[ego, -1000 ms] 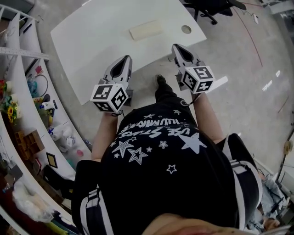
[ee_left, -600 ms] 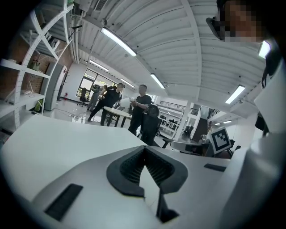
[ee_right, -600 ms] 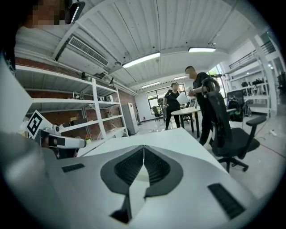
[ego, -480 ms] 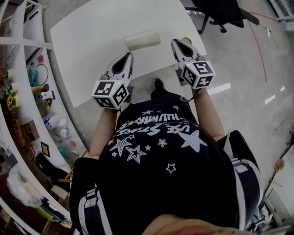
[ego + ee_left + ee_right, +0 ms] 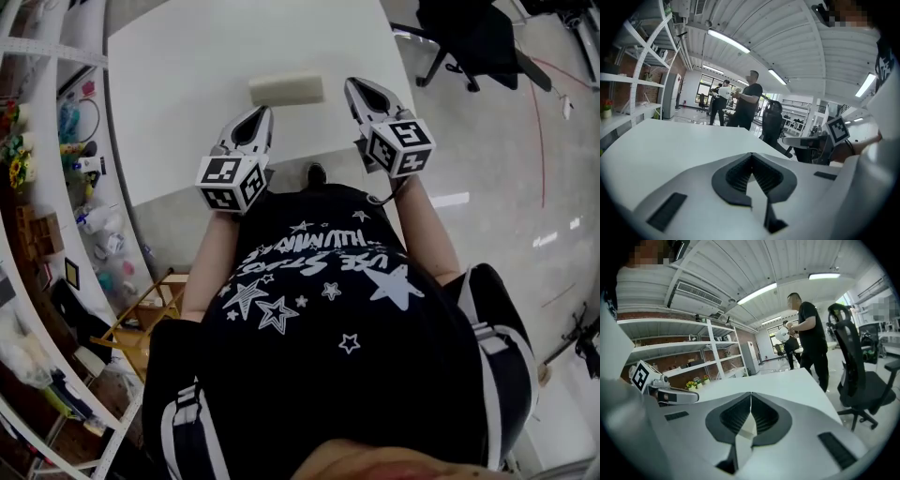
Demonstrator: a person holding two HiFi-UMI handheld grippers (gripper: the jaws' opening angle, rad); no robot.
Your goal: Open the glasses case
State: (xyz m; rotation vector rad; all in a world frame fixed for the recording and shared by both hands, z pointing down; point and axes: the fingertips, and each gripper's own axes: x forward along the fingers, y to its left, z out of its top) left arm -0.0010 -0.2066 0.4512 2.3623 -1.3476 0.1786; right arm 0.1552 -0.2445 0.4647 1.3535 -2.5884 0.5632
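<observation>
The glasses case (image 5: 286, 89) is pale cream on the plain white tabletop (image 5: 178, 84). The left claw (image 5: 264, 111) and right claw (image 5: 351, 83) are light grey, with dark grey ribbed pads (image 5: 738, 176). Their marker cubes (image 5: 231, 181) show black squares on white. The person's T-shirt (image 5: 328, 375) is black with white stars and lettering. The office chair (image 5: 478, 42) is black, and the floor (image 5: 525, 169) is glossy grey.

Vs earlier: left gripper (image 5: 260, 114) & right gripper (image 5: 353, 84) moved closer to glasses case (image 5: 286, 90), tips now flanking it, near its front-left & right end.
</observation>
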